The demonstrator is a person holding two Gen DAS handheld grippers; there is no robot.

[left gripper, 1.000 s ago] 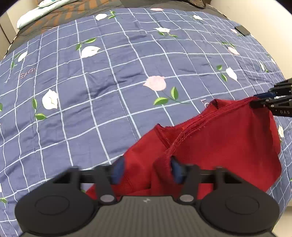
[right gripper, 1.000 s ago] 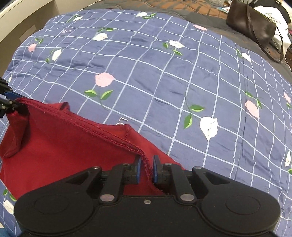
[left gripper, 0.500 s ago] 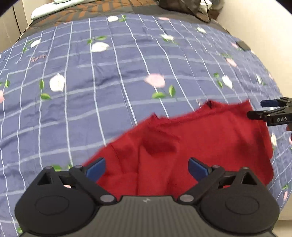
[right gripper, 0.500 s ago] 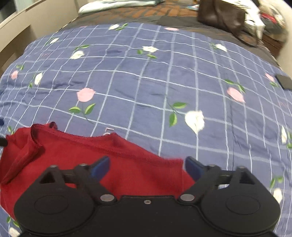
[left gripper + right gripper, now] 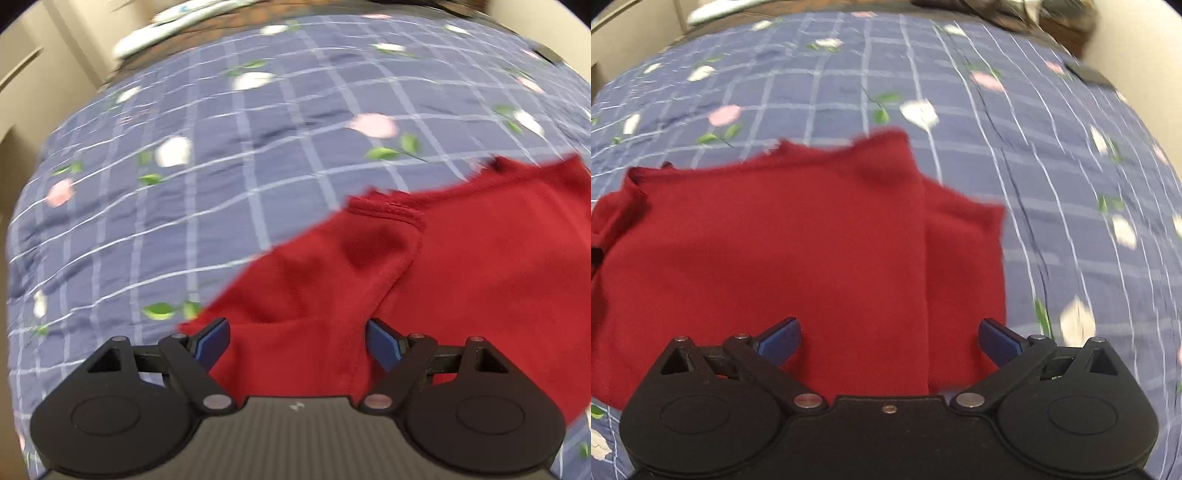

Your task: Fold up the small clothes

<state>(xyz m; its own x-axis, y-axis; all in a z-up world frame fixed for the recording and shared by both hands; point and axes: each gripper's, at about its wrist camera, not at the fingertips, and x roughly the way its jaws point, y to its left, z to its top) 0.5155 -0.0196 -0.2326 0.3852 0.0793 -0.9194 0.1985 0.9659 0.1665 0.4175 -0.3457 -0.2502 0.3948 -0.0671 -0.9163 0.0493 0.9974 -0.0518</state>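
Sprawling across everything is the blue checked quilt, printed with flowers, and on it lies the red garment, set down and partly folded, filling the six-o'clock half of the right wrist view. In the left wrist view the same cloth spreads from centre toward three o'clock, a loose stitched hem curling up just past centre. A fold line runs from twelve to six down the garment's right part, with a narrower panel beyond it toward three o'clock.

Now the tools. The right gripper has just been opening: jaws spread wide, hovering over the cloth, blue pads clear of it, nothing held. The left gripper stands well apart too, though its jaws have just eased in a little; red fabric shows between the pads, but neither presses on it, so nothing is gripped there either.

My read: this is the release-and-regrip moment between folds. To do it well, both tools should pick matching corners along one edge, pinch both layers together, and carry them over level so the hem lands square. That rumpled hem at the left wants smoothing first, or the next fold bakes the crease in.
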